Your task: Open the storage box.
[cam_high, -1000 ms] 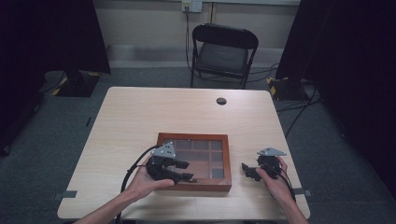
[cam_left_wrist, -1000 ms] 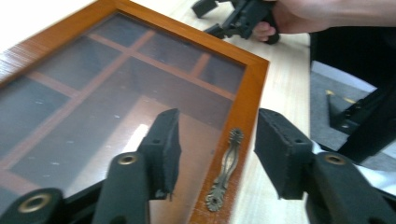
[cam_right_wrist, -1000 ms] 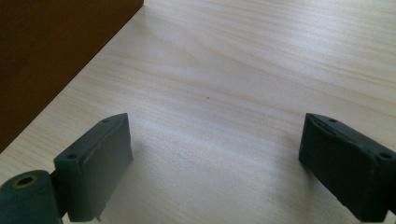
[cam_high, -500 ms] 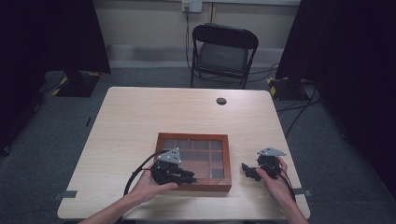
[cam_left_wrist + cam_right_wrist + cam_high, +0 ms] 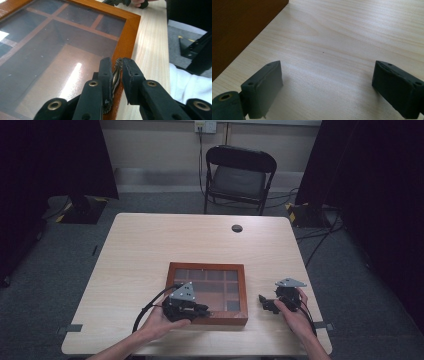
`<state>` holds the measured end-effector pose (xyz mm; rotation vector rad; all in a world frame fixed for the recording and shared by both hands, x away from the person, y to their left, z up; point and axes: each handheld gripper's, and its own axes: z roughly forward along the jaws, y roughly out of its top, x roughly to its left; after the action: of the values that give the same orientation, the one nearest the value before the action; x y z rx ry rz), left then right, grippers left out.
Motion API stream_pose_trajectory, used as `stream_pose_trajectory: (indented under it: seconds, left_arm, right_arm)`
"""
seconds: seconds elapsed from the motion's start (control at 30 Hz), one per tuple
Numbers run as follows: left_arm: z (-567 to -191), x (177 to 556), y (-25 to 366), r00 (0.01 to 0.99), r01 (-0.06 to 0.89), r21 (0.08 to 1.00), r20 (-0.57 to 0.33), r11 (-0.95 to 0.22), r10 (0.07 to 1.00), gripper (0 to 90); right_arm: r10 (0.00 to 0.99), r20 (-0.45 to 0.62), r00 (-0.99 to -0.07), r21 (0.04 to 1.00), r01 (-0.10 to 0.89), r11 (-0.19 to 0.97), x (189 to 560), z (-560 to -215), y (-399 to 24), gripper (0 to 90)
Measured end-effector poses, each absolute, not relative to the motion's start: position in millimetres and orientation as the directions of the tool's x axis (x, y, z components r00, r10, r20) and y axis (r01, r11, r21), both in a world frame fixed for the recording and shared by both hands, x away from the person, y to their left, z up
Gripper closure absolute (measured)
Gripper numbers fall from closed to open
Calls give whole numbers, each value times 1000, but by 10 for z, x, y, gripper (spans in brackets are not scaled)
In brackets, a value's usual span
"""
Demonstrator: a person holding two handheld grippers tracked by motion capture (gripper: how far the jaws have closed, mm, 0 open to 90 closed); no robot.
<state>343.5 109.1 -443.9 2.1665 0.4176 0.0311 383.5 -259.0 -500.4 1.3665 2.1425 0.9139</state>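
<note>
The left gripper (image 5: 202, 309) sits at the near edge of the wooden box (image 5: 172, 270), held in the person's left hand (image 5: 162, 322). Its jaws have just been closing, and in the left gripper view they stand close together on either side of a small ornate metal handle (image 5: 115, 75) mounted on the box's front rim. The left pad lies against the handle; whether the right pad (image 5: 130, 75) presses on it or leaves a thin gap cannot be told for certain, but the handle is enclosed between the two.

The wooden box lies flat on the table (image 5: 150, 245), toward the near side and slightly right of centre. It has a reddish-brown frame and a glazed lid (image 5: 50, 50); through the glass, wooden dividers that split the interior into compartments are visible. The lid is down.

The right gripper (image 5: 265, 302) rests on the table just to the right of the box, apart from it, held in the person's right hand (image 5: 292, 312). In the right gripper view its jaws stand wide apart over bare tabletop with nothing between them, and the side wall of the box (image 5: 237, 30) appears at the upper left.

A small dark round object (image 5: 237, 228) lies on the far part of the table. A black folding chair (image 5: 240, 175) stands beyond the table.
</note>
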Motion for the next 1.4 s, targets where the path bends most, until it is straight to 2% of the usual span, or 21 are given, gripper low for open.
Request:
stream_pose_trajectory:
  seconds: [0.1,0.67,1.2,1.4]
  left_arm:
    - [-4439,3432,1092,942,286,795,-131,-535,309,801]
    - [-4367,3523,1082,942,315,760,-180,-568,283,809]
    - [-4117,3599,1121,943,319,781,-204,-537,263,810]
    - [-4039,3647,1098,939,336,762,-224,-553,262,810]
  right_arm:
    - [909,-13,-417,727,620,295,3835,-5004,-2590,88]
    - [909,-13,-417,727,620,295,3835,-5003,-2590,88]
    - [909,-11,-418,727,621,294,3837,-5004,-2590,87]
    - [907,-11,-421,727,620,296,3842,-5004,-2591,84]
